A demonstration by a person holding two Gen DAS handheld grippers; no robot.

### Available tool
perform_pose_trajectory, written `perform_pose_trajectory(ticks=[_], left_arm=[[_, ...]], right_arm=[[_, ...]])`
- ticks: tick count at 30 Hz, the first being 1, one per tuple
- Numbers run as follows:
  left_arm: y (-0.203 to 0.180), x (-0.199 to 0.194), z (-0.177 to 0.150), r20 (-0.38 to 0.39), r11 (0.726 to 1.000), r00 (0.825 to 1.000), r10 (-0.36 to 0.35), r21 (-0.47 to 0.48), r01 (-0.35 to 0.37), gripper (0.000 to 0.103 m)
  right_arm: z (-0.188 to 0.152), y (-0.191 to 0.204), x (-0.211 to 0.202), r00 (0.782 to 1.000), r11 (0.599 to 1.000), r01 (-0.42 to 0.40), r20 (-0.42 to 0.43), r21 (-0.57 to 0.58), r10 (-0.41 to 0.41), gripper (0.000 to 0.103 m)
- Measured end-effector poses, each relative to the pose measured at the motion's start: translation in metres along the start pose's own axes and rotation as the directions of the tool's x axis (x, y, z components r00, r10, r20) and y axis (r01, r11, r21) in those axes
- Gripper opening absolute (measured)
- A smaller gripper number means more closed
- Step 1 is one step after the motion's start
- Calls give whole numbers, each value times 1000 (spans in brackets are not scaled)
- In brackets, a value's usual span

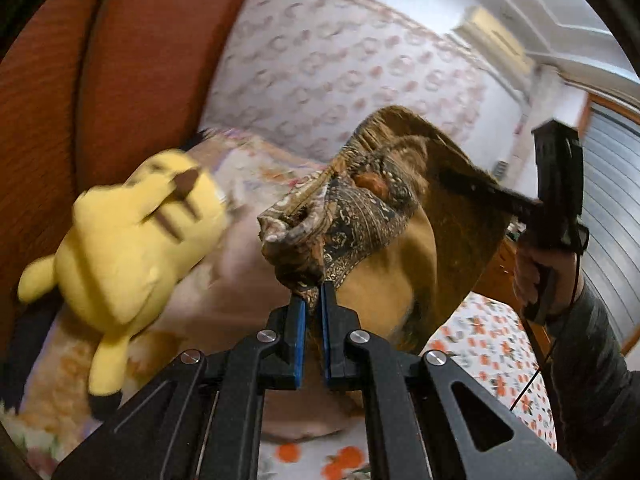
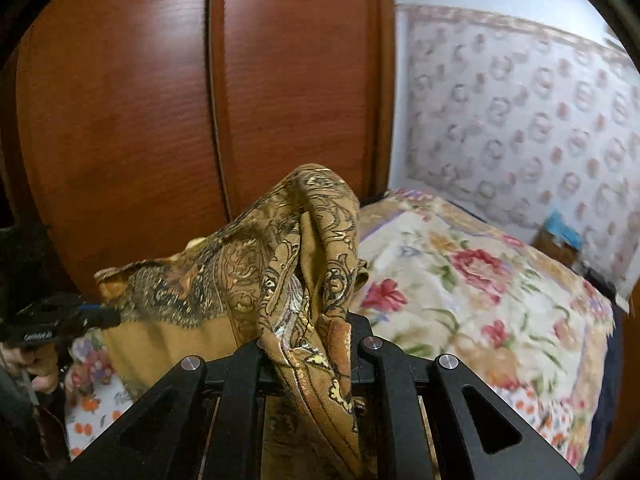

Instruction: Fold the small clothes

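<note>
A small brown cloth [image 1: 360,216] with a dark paisley border hangs in the air, stretched between both grippers. In the left wrist view my left gripper [image 1: 314,300] is shut, its blue pads pinching a bunched corner of the cloth. At the right of that view my right gripper [image 1: 446,178] holds the other end, blurred. In the right wrist view the cloth [image 2: 304,248] drapes over the black frame [image 2: 372,360] of my right gripper and hides its fingertips. My left gripper [image 2: 106,318] grips the far corner at the left.
A yellow plush toy [image 1: 132,248] lies on the bed at the left. The bed carries a floral blanket [image 2: 480,300] and an orange-print sheet [image 1: 492,360]. A red-brown wooden wardrobe [image 2: 160,100] stands behind. A person's hand [image 1: 536,272] holds the right gripper's handle.
</note>
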State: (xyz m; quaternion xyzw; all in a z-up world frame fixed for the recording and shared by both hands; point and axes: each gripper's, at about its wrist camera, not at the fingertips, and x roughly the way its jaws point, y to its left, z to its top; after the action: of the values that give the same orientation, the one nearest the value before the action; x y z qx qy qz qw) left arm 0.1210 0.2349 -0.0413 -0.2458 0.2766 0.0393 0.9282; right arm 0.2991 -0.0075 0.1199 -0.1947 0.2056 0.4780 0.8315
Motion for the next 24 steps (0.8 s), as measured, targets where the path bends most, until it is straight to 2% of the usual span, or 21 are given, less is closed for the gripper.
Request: perform_pose_trajectory(ticks=[5, 9, 12, 13, 16, 18, 20, 24], left_arm=[[20, 8, -9, -24, 999, 999, 40, -34, -41, 7], [21, 13, -12, -47, 997, 997, 65, -30, -67, 7], [24, 15, -14, -58, 996, 995, 85, -30, -87, 7], [24, 12, -16, -58, 996, 994, 89, -24, -90, 7], [24, 11, -21, -65, 995, 993, 99, -19, -100, 7], [23, 11, -23, -66, 993, 991, 116, -10, -117, 7], [23, 11, -24, -67, 992, 990, 125, -8, -126, 7], [24, 12, -28, -69, 990, 987, 143, 3, -143, 7]], right_arm=[[25, 10, 77, 995, 999, -16, -95, -35, 12, 11], [40, 14, 123, 988, 997, 14, -153, -81, -26, 15], [42, 5, 146, 974, 996, 71, -210, -50, -79, 32], [47, 0, 150, 975, 996, 77, -207, -33, -82, 42], [61, -7, 146, 981, 994, 111, -163, 4, -109, 58], [61, -12, 130, 984, 990, 141, -116, 27, -137, 63], [56, -14, 117, 985, 987, 153, -89, 48, -149, 63], [33, -10, 107, 994, 993, 74, -92, 89, -65, 63]])
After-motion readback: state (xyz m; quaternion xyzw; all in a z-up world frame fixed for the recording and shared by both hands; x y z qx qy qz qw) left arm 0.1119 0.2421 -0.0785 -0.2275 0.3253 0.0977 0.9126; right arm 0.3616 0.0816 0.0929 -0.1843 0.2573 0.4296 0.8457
